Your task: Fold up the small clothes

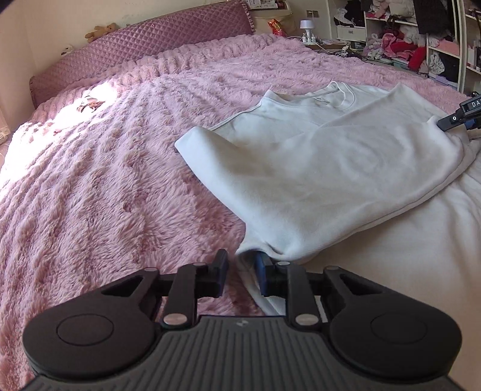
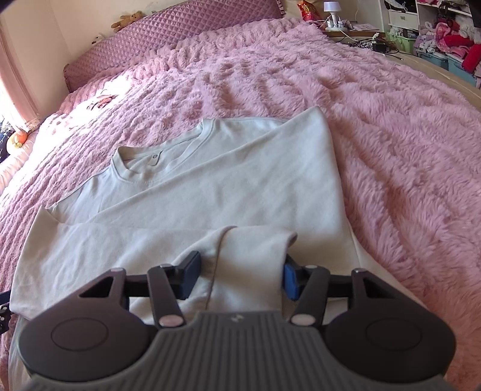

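Pink, shaggy bedding (image 1: pixel 105 180) is spread over a wide bed, backed by a quilted mauve headboard (image 1: pixel 144 42) on which a small teddy bear (image 1: pixel 100 31) is perched. On the left part of the cover a bright patch of sunlight is seen. Toward the far right, a bedside table with a small white lamp (image 1: pixel 306 25) is placed, and beyond it open shelves (image 1: pixel 421 39) are crammed with clothes.

A pale, off-white sweatshirt (image 1: pixel 330 168) is laid on the bedding, neckline toward the headboard, with one side folded diagonally across the chest. Its lower part is spread over a white sheet (image 1: pixel 421 270) nearer the cameras.

At the garment's left lower corner, the left gripper (image 1: pixel 240 275) is held low over the bed; its jaws are drawn narrow, and a thin edge of the sweatshirt is seen running between the blue pads (image 1: pixel 261 272). Whether the pads are actually pressing the cloth cannot be told from the view.

On the right side, the right gripper (image 2: pixel 240 278) is set at a bunched fold of the sweatshirt. Its jaws are kept moderately wide, and the raised hump of fabric is enclosed between them, with both pads met by the cloth. The tip of this gripper is also glimpsed at the right edge of the left wrist view, touching the garment's side.
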